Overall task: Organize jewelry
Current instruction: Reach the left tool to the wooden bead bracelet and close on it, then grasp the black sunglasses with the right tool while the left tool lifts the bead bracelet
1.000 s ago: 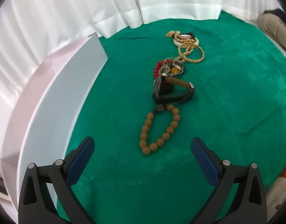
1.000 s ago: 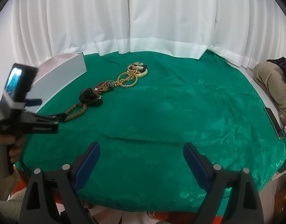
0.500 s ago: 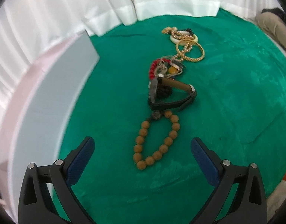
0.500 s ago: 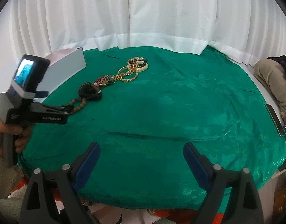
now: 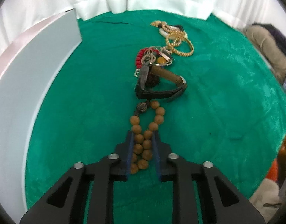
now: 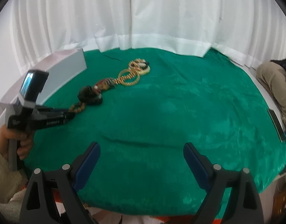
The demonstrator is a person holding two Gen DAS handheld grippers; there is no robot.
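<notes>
**Operator:** Confirm the state of both grippers.

**Supervisor:** Your left gripper (image 5: 142,136) is clamped on the near end of the wooden bead bracelet (image 5: 145,128); the beads sit squeezed between its blue pads. Your right gripper (image 6: 142,150) has its jaws apart and holds nothing, hovering over the near edge of the desk (image 6: 180,112).

**Operator:** Where does the bracelet lie?

**Supervisor:** It rests on the green cloth, left of centre. Its long axis runs near to far, in line with the left gripper. Its far end touches the dark watch (image 5: 158,85). Beyond that lie the red beads (image 5: 139,57) and the gold bangles (image 5: 180,45), all in one row.

**Operator:** What does the next move turn on?

**Supervisor:** Probably on that contact with the watch. Lift the bracelet clear of it, then carry it left toward the grey box (image 5: 31,85), which stands just beside your left hand (image 6: 14,138). The right gripper is well apart from the row.
</notes>
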